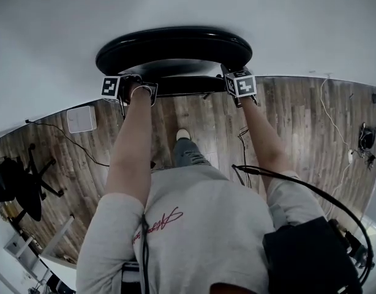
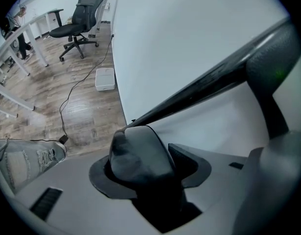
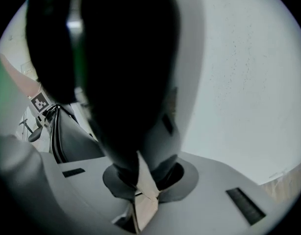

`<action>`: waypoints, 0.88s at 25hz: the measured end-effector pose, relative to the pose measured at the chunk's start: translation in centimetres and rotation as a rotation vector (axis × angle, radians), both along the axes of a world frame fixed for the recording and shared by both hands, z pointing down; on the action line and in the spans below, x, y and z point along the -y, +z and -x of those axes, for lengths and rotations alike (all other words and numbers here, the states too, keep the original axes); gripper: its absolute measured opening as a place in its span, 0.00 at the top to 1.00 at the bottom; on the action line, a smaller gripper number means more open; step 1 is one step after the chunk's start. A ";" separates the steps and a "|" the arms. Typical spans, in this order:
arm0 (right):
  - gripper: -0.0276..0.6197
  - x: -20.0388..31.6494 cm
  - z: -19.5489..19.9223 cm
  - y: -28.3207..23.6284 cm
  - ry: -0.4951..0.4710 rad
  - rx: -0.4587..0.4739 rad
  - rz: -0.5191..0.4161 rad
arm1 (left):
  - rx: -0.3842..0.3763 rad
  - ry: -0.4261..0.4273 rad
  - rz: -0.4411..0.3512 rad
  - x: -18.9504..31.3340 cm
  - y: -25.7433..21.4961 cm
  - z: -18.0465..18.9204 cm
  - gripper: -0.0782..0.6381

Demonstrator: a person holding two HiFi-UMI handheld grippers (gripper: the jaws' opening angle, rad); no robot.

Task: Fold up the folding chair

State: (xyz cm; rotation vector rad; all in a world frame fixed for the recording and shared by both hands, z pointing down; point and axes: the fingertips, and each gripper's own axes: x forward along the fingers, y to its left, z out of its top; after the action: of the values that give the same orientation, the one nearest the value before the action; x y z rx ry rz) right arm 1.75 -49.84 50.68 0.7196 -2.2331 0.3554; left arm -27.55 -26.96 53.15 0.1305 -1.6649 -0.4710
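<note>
1 folding chair (image 1: 173,51), 2 claws (image 1: 138,92) (image 1: 232,81), prob. 1 box (image 2: 105,79).

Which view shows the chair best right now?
The head view: the chair shows across its whole width from above, black and rounded. The left gripper view shows only one black bar of it. The right gripper view shows only a dark mass, too close to make out.

plain white wall (image 1: 176,5); wood-plank floor (image 1: 298,121); black office chair (image 2: 79,18) beside white desk (image 2: 28,33); cable (image 2: 72,92) trailing past white box (image 2: 105,79).
</note>
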 end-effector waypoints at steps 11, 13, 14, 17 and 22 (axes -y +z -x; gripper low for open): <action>0.68 0.8 0.4 -0.8 -0.029 0.037 -0.085 | -0.027 0.010 -0.028 0.3 0.0 -0.3 0.56; 0.56 1.2 0.4 -1.3 -0.037 0.064 -0.097 | -0.033 0.017 -0.028 0.3 0.1 -0.3 0.56; 0.56 1.2 0.2 -1.4 -0.037 0.073 -0.077 | -0.036 0.020 -0.028 0.3 0.1 -0.3 0.55; 0.55 1.1 -1.3 -2.0 -0.017 0.099 -0.040 | -0.027 0.012 -0.022 0.3 0.2 -0.2 0.55; 0.52 -0.3 -2.9 -3.7 -0.043 0.095 -0.028 | 0.019 -0.112 -0.164 2.1 -1.0 1.3 0.62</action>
State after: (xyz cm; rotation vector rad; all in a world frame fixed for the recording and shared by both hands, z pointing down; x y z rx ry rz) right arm 4.60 -49.56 46.95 0.6812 -2.3435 0.3435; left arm -28.89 -29.07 52.14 0.1629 -1.6568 -0.6934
